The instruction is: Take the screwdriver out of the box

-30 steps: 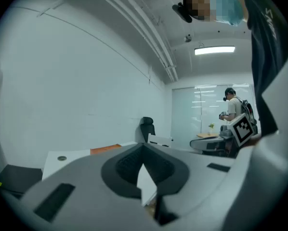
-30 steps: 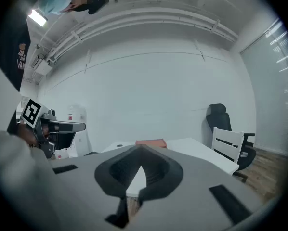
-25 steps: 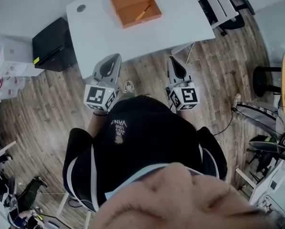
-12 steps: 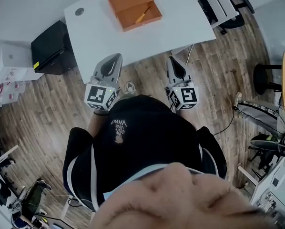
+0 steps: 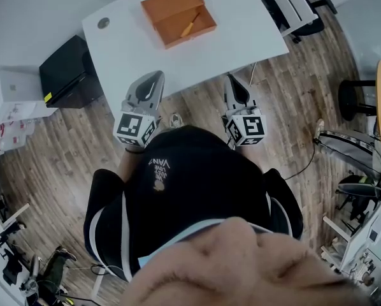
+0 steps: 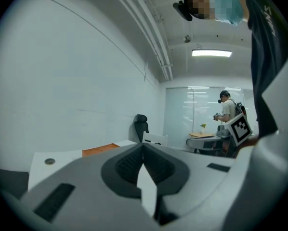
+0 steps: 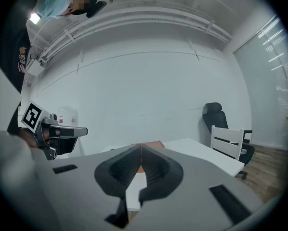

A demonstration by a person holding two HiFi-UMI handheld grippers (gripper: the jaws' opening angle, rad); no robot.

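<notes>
An orange box (image 5: 178, 14) lies open at the far side of the white table (image 5: 178, 56), with a yellow-handled screwdriver (image 5: 190, 25) lying in its nearer half. My left gripper (image 5: 155, 78) and right gripper (image 5: 232, 81) are held side by side over the floor, short of the table's near edge. Both point at the table with jaws shut and nothing in them. In the left gripper view the shut jaws (image 6: 143, 149) line up just right of the low orange box (image 6: 100, 149). In the right gripper view the box (image 7: 149, 144) shows just behind the shut jaw tips (image 7: 140, 151).
A black cabinet (image 5: 66, 65) stands left of the table, and a white chair (image 5: 292, 5) at its right end. A round grommet (image 5: 103, 23) sits in the table's far left corner. A black stool (image 5: 356, 101) is at the right. Another person (image 6: 227, 110) stands far off.
The table and box have slid slightly left and up in the head view. Both grippers have crept a little nearer the table's edge, still shut.
</notes>
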